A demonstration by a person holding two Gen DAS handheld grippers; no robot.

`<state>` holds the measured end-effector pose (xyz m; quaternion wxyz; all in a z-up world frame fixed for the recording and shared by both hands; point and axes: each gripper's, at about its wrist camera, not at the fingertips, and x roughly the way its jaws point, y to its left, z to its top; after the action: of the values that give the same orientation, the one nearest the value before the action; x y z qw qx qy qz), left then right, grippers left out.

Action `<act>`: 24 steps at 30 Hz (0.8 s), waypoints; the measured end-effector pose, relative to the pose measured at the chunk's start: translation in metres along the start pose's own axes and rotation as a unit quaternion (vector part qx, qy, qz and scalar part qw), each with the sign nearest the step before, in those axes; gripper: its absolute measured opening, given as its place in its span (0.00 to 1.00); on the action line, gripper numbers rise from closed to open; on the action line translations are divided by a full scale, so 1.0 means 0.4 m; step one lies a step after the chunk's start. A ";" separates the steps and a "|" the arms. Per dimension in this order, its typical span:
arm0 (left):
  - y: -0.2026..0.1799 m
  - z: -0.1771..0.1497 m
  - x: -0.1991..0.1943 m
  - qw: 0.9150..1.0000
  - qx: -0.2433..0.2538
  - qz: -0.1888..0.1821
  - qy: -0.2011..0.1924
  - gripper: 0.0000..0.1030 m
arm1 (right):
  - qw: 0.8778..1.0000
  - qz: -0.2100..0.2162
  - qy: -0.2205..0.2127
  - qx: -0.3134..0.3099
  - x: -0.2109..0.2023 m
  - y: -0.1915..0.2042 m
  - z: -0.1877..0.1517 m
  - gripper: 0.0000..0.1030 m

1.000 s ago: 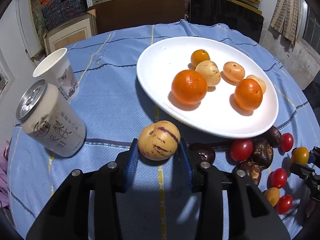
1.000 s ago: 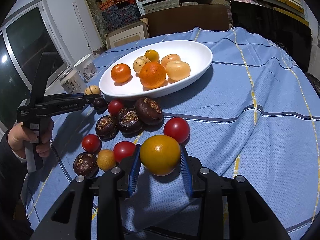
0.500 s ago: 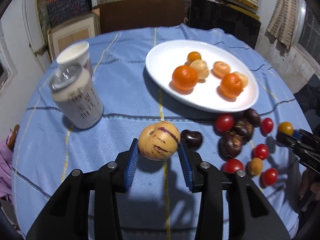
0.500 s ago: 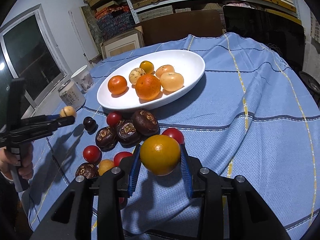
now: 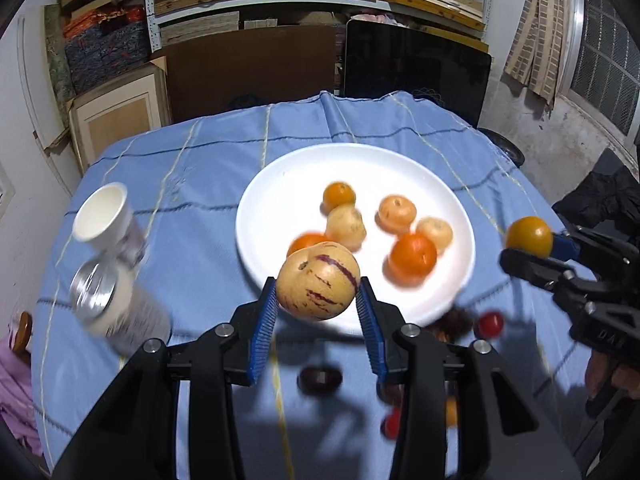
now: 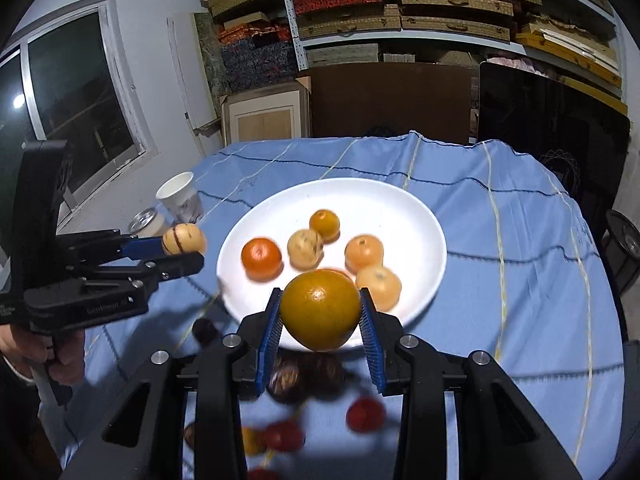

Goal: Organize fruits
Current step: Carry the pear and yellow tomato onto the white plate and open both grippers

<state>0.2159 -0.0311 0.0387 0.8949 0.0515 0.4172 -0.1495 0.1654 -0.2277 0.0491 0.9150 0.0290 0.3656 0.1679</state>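
Note:
My left gripper [image 5: 318,286] is shut on a tan fruit with purple stripes [image 5: 319,280], held in the air over the near rim of the white plate [image 5: 280,184]. My right gripper [image 6: 321,312] is shut on a yellow-orange fruit [image 6: 320,309], also lifted, in front of the same plate [image 6: 380,196]. Each gripper shows in the other view: the left gripper [image 6: 182,246] at the left, the right gripper [image 5: 530,246] at the right. Several oranges and pale fruits lie on the plate. Red tomatoes [image 6: 365,414] and dark brown fruits [image 6: 286,380] lie on the blue cloth below.
A paper cup [image 5: 105,216] and a drink can [image 5: 116,304] stand on the cloth left of the plate. The round table's blue cloth [image 6: 520,264] stretches to the right. Shelves with boxes and a dark panel stand behind the table. A hand [image 6: 60,360] grips the left tool.
Both grippers have risen with their fruits off the cloth. The plate and table now lie farther below, and the loose tomatoes and dark fruits have slid under the fingers.

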 end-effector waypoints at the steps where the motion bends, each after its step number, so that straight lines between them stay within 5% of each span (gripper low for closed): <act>1: 0.004 0.021 0.022 1.000 -0.005 -0.002 0.004 0.38 | 1.000 0.001 0.002 0.004 0.024 -0.007 0.020 0.37; 6: 0.029 0.114 0.142 1.000 -0.021 -0.002 0.023 0.38 | 0.999 -0.017 0.026 0.011 0.155 -0.053 0.080 0.37; 14: 0.028 0.157 0.271 0.998 -0.009 0.034 0.045 0.38 | 0.995 -0.015 0.055 0.080 0.304 -0.154 0.110 0.37; 16: 0.028 0.153 0.288 0.998 -0.016 0.041 0.053 0.38 | 0.993 -0.016 0.072 0.094 0.335 -0.167 0.113 0.46; 18: 0.029 0.147 0.297 0.997 -0.023 0.043 0.060 0.38 | 0.992 -0.022 0.074 0.104 0.339 -0.172 0.112 0.57; 21: 0.030 0.143 0.282 0.997 -0.025 0.051 0.055 0.56 | 0.992 -0.019 0.064 0.104 0.310 -0.165 0.104 0.59; 24: 0.030 0.144 0.241 0.997 -0.026 0.069 0.033 0.58 | 0.992 -0.015 0.056 0.114 0.265 -0.167 0.093 0.59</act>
<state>0.3205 -0.0539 0.0020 0.8898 0.0623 0.4458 -0.0745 0.2816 -0.2532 -0.0053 0.8864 0.1183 0.4333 0.1122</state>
